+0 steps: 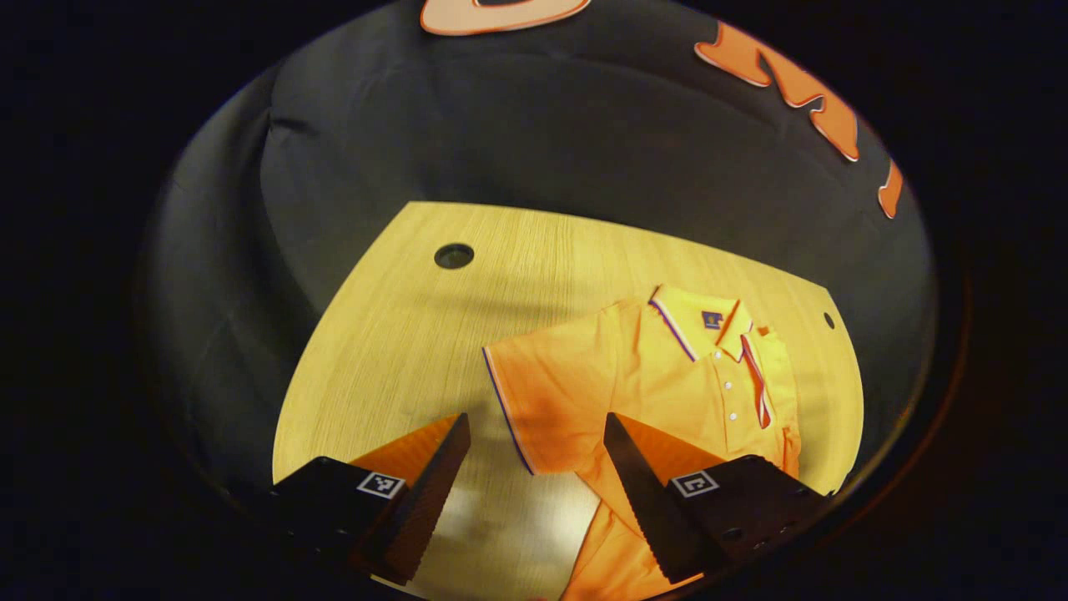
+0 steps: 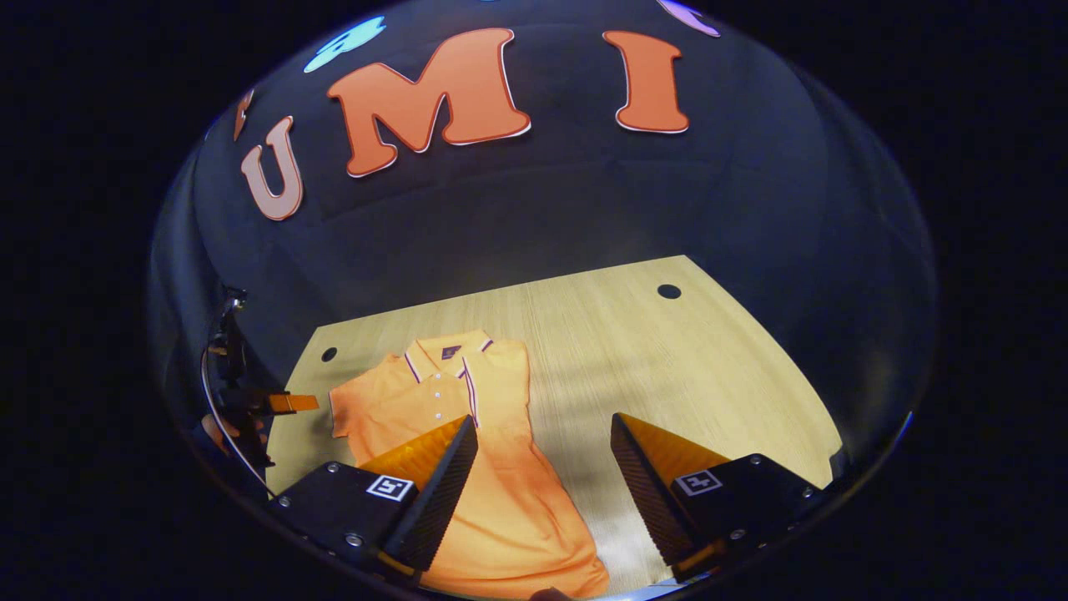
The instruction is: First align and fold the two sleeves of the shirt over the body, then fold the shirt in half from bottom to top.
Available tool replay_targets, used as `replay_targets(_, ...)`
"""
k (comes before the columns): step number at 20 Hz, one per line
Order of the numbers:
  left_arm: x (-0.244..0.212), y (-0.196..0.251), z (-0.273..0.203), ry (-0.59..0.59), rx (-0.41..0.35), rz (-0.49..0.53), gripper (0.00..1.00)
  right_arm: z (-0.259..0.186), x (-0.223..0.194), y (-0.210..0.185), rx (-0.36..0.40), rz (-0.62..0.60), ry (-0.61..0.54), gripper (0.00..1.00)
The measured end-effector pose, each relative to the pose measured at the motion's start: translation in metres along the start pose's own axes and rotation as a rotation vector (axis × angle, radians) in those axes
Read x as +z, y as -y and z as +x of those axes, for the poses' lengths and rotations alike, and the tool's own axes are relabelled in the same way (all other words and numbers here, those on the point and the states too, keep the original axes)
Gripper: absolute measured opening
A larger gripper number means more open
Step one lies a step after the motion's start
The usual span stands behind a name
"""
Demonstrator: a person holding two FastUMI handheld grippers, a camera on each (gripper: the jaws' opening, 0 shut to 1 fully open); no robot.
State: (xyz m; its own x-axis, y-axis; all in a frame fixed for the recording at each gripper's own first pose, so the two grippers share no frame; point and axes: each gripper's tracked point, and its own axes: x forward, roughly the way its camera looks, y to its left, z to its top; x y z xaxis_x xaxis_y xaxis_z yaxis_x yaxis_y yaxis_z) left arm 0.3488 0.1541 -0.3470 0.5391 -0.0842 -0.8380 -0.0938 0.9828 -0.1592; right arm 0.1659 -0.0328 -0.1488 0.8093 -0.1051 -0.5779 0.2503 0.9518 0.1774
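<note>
Shirt (image 2: 467, 434) lies flat on table (image 2: 709, 367), collar toward far edge. Soft, light knit, prob. bunches; pinch w/ sleeve hem (image 1: 505, 401). Left gripper (image 1: 534, 467) & right gripper (image 2: 542, 467) both spread, holding nothing.

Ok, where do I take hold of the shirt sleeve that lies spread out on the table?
Grip the sleeve at its striped cuff edge, near a corner, coming from the outer side, away from the shirt's body. The cuff lies flat, facing bare table, so the open left gripper can probably slide one finger under it.
</note>
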Motion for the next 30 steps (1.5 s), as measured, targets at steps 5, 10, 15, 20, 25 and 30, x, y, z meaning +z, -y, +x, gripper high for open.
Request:
replay_targets(5, -0.009, 0.008, 0.037, -0.175, -0.008, -0.049, 0.96, -0.019, -0.023, 0.025, -0.08, 0.02, -0.007, 0.98)
replay_targets(10, -0.008, 0.004, 0.061, -0.251, 0.069, -0.026, 0.95, -0.037, -0.048, 0.039, -0.12, 0.1, -0.025, 0.98)
replay_targets(15, -0.029, -0.002, 0.077, -0.384, 0.107, -0.014, 0.89, -0.049, -0.058, 0.047, -0.149, 0.132, -0.031, 0.98)
replay_targets(20, -0.017, 0.002, 0.083, -0.316, 0.075, -0.032, 0.63, -0.059, -0.064, 0.055, -0.161, 0.151, -0.043, 0.98)
replay_targets(25, -0.007, 0.022, 0.074, -0.271, -0.037, -0.002, 0.13, -0.068, -0.062, 0.064, -0.162, 0.159, -0.028, 0.98)
replay_targets(30, 0.025, 0.05, 0.05, -0.166, -0.082, 0.084, 0.13, -0.075, -0.064, 0.074, -0.169, 0.186, -0.016, 0.98)
